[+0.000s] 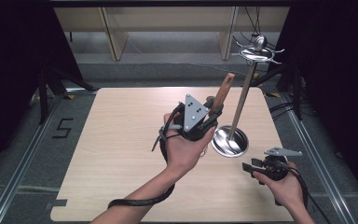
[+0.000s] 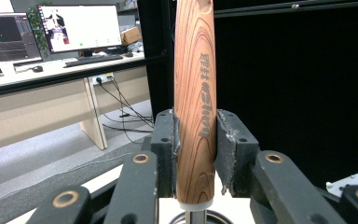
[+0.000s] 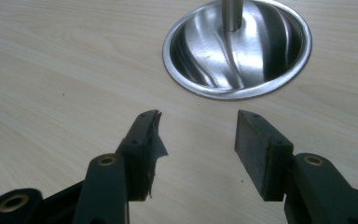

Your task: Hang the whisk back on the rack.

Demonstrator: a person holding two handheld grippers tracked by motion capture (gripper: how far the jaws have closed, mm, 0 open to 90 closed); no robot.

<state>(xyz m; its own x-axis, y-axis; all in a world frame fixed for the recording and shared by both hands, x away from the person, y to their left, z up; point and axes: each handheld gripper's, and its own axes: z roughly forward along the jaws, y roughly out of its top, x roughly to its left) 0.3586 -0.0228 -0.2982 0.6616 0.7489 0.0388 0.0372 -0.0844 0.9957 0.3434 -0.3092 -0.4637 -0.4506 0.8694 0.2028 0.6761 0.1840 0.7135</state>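
Both the left gripper [image 1: 213,113] and right gripper [image 1: 249,166] are black with brass-ringed pivots, grey screw-dotted three-cornered plates and trailing black cables; forearms bare.

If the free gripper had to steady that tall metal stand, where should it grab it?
Probably the thin upright pole, low down, just above the round dish base. It is slim and straight, so open jaws fit around it. The right gripper would come in level from the near side, away from the hooks on top.
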